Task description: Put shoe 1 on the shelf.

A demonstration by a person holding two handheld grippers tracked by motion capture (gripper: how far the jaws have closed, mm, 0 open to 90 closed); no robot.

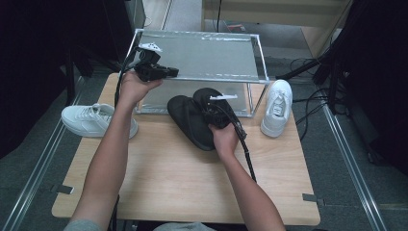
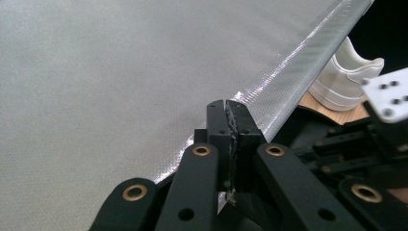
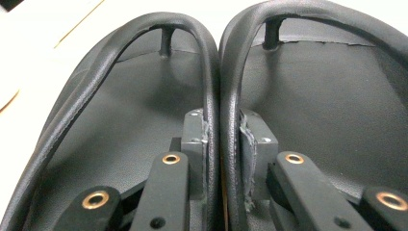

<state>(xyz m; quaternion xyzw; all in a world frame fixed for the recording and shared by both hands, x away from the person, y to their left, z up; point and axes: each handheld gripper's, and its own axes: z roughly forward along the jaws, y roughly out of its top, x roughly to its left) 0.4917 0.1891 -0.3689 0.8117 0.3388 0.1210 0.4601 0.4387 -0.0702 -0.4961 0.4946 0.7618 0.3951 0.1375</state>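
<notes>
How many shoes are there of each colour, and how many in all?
White sneakers: 2, one at the left, one at the right
Black flip-flops: 2, a pair pinched by their straps in the right gripper
Total: 4
</notes>
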